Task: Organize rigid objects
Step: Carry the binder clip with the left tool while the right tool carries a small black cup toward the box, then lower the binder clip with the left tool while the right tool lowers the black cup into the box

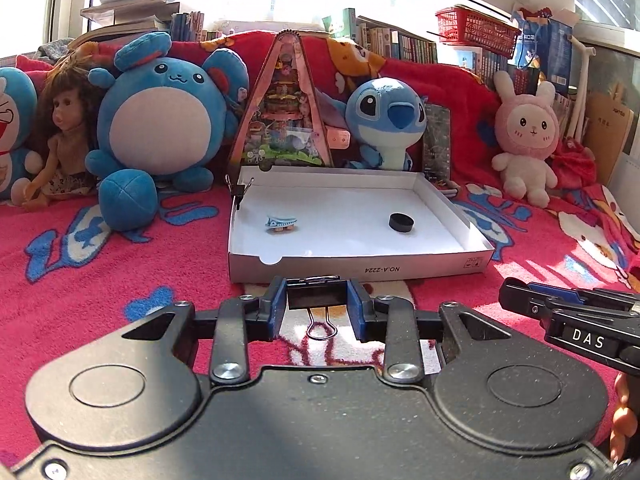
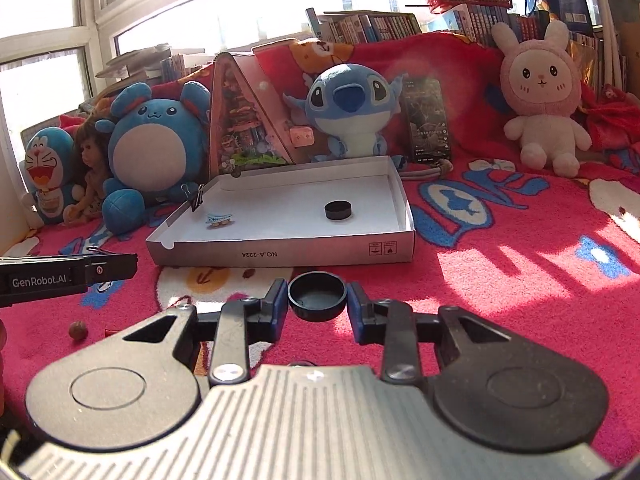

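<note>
Black gripper housing fills the bottom of each wrist view. Beyond it spreads a red fleece blanket (image 1: 100, 280) with blue and white cartoon prints, sunlit in patches, running up over a backrest below bright windows. Rows of books and a red plastic basket (image 1: 476, 30) stand on the ledge behind.

Both grippers point slightly downward toward a shallow white cardboard tray (image 1: 476, 232) lying on the blanket. The left gripper (image 1: 317, 300) is clamped on a black binder clip (image 1: 317, 296), its blue pads pressing the clip's sides while one wire handle hangs down toward the camera. The right gripper (image 2: 317, 298) is clamped on a round black cap (image 2: 317, 296), hollow side up, held above the blanket just short of the tray's near wall. Each gripper appears at the edge of the other's view, side by side and apart.

Counts: two black caps, one held and one (image 1: 401, 223) lying in the tray's right half. Two binder clips, one held and one (image 1: 239, 192) clipped upright on the tray's left wall. One small blue toy on wheels (image 1: 282, 224) sits in the tray's left half. Four plush toys and one doll (image 1: 64, 136) lean along the backrest, with a triangular pink display case (image 1: 284, 120) standing between them. One small brown ball (image 2: 78, 330) lies on the blanket at the right view's left.
</note>
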Demonstrator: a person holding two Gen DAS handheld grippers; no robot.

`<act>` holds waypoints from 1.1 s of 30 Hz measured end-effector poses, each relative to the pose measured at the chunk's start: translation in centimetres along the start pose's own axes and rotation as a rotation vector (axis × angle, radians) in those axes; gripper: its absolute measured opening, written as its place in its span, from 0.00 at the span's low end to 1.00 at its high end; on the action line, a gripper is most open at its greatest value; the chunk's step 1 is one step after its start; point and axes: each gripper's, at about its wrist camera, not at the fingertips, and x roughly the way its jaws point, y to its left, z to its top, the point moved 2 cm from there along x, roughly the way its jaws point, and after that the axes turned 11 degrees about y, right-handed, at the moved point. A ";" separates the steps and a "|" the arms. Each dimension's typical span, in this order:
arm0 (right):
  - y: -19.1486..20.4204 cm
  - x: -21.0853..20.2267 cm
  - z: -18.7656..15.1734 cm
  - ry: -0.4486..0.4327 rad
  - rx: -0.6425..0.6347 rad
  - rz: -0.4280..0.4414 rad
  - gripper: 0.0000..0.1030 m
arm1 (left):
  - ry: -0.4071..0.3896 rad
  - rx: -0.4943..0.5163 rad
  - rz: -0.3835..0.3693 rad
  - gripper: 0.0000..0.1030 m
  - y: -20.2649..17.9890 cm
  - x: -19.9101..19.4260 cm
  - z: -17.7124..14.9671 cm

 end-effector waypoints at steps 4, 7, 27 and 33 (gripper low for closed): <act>-0.6 1.5 2.4 0.010 -0.005 -0.004 0.37 | 0.014 -0.023 -0.022 0.30 0.5 1.4 2.4; -1.1 2.8 4.2 0.038 0.009 0.010 0.37 | 0.026 -0.020 -0.043 0.30 0.6 2.8 4.5; -1.6 14.2 13.5 0.247 0.021 -0.016 0.37 | 0.243 -0.075 0.009 0.30 2.3 15.2 9.5; -1.0 16.9 13.6 0.293 0.009 -0.041 0.37 | 0.250 -0.068 0.017 0.30 2.6 16.5 9.5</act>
